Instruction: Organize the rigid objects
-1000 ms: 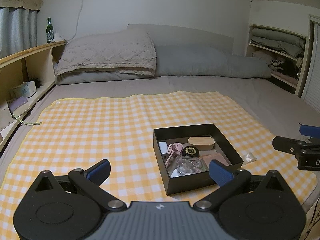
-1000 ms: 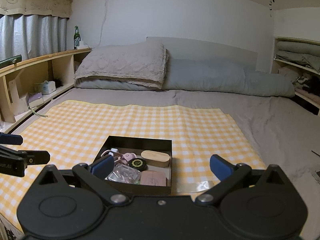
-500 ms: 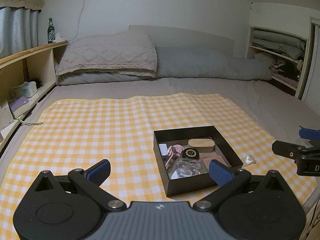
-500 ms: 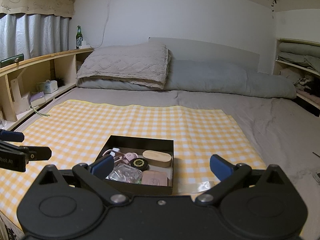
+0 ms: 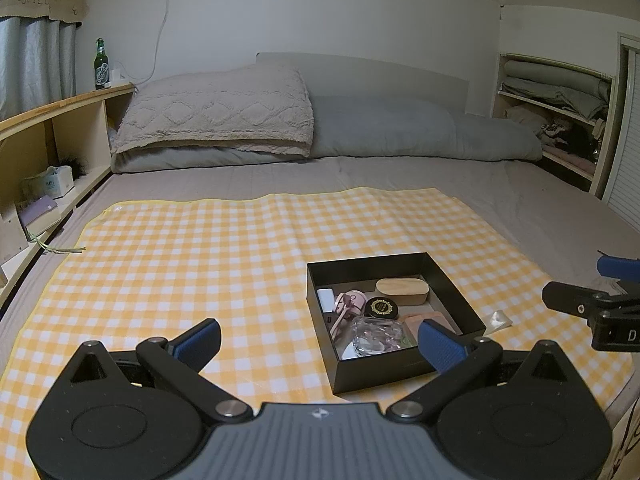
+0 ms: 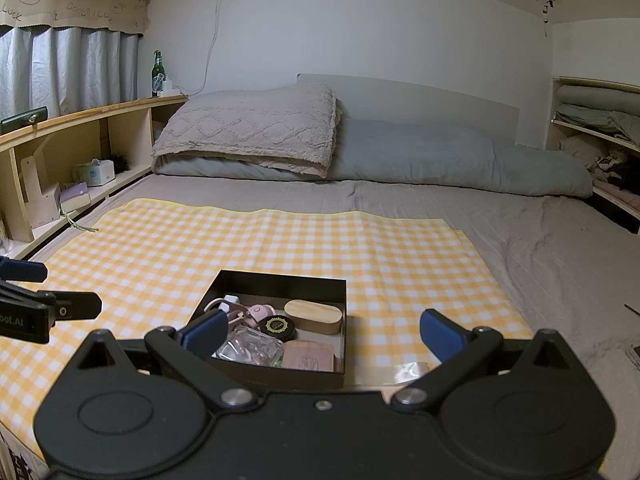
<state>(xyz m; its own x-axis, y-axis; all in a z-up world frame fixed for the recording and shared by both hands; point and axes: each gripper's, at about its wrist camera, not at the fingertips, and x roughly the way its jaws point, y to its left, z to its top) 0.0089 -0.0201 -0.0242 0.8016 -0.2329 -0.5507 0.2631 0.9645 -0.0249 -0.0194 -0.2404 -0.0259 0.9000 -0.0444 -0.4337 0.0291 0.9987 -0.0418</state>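
A black square box (image 5: pixel 460 292) sits on the yellow checked cloth (image 5: pixel 200 256) on the bed; it also shows in the right wrist view (image 6: pixel 280 278). Inside lie a wooden oval case (image 5: pixel 401 291), a black round tin (image 5: pixel 383 307), a pink gadget (image 5: pixel 350 304), a white block (image 5: pixel 326 299), a clear plastic piece (image 5: pixel 378 334) and a pink flat case (image 6: pixel 308 356). My left gripper (image 5: pixel 318 340) is open and empty, held near the box's left front corner. My right gripper (image 6: pixel 322 334) is open and empty, just in front of the box.
A scrap of clear plastic (image 5: pixel 497 317) lies on the cloth right of the box. Pillows and a folded duvet (image 5: pixel 216 116) lie at the head of the bed. A wooden shelf (image 5: pixel 52 136) with a green bottle (image 5: pixel 101 65) runs along the left. Shelves (image 5: pixel 560 120) stand at the right.
Both grippers have tilted up and drawn back slightly, so the box sits lower in both views. Both stay open and empty. Nothing in the box has moved.
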